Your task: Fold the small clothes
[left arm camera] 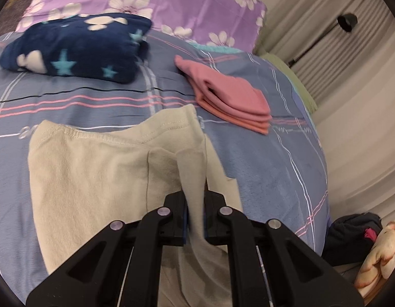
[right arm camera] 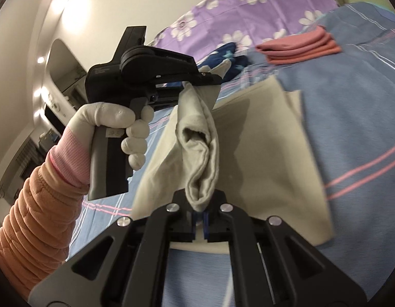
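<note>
Only right wrist view shows gloved hand [right arm camera: 120, 125], left tool [right arm camera: 210, 80].

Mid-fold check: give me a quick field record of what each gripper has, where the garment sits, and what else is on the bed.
left gripper: shut on an edge of the beige garment
right gripper: shut on another bunched edge of the same garment
garment state: gripped edges lifted, rest lying on the blue plaid bedspread
folded stack: pink clothes, beyond the garment
other items: navy star-print fleece; purple floral pillow
left hand: white glove, on the gripper handle
</note>
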Demonstrator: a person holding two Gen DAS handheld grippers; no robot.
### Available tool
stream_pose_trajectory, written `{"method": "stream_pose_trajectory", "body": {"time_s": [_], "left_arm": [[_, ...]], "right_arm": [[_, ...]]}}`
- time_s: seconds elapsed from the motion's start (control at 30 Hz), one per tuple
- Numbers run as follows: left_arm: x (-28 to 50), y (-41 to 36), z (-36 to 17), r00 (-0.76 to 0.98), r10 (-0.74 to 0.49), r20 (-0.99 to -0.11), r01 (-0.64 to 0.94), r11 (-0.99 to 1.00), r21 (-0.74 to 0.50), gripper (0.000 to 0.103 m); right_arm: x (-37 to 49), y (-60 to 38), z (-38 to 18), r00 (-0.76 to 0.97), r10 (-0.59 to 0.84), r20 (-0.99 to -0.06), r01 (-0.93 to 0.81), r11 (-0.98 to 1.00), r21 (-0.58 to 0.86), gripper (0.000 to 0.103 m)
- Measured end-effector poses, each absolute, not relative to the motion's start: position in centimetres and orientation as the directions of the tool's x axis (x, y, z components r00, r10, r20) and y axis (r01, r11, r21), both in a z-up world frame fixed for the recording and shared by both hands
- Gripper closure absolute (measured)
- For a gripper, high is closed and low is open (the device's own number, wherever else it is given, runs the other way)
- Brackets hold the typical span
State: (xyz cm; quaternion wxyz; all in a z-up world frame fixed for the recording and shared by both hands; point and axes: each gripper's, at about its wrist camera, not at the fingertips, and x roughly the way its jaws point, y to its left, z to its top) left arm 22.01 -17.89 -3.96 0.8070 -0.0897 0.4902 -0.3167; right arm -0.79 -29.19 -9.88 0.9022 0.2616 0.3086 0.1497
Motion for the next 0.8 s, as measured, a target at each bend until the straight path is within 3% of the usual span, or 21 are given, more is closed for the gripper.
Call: {"method": "stream_pose_trajectory", "body": {"time_s": [0.33,0.4,0.47,0.63,0.8], "left_arm": [[21.4,-25.2,-7.6,0.291,-0.483,-0.826,0.488,0.818,-0.306,0.094],[21.4,-25.5,-8.2,0.29,-0.48,-0.828,0.484,0.82,-0.305,0.09],[21.5,-25.4,-8.3,0.267,-0.518,-0.813,0.48,0.803,-0.354,0.075],[21.3,-23.7,-5.9,0.229,-0.625,-0.747,0.474,0.741,-0.475,0.07],[16.2,-20.4,-2.0,0.293,-0.636,-0.714,0.607,0.701,-0.375,0.057]], "right_arm": [[-1.8,-33.0,-12.4,0.756,0.411,-0.51,-0.006,0.783,0.622,0.1],[-1.6,-33.3,-12.8,0.747,0.418,-0.517,0.004,0.775,0.633,0.1],[-1.5,-33.5,-13.2,0.736,0.427,-0.525,0.012,0.768,0.64,0.1],[-1.1,-34.2,-14.4,0.704,0.475,-0.528,0.028,0.725,0.688,0.099],[-1.0,-34.5,-14.8,0.686,0.5,-0.529,0.029,0.707,0.706,0.094]]}}
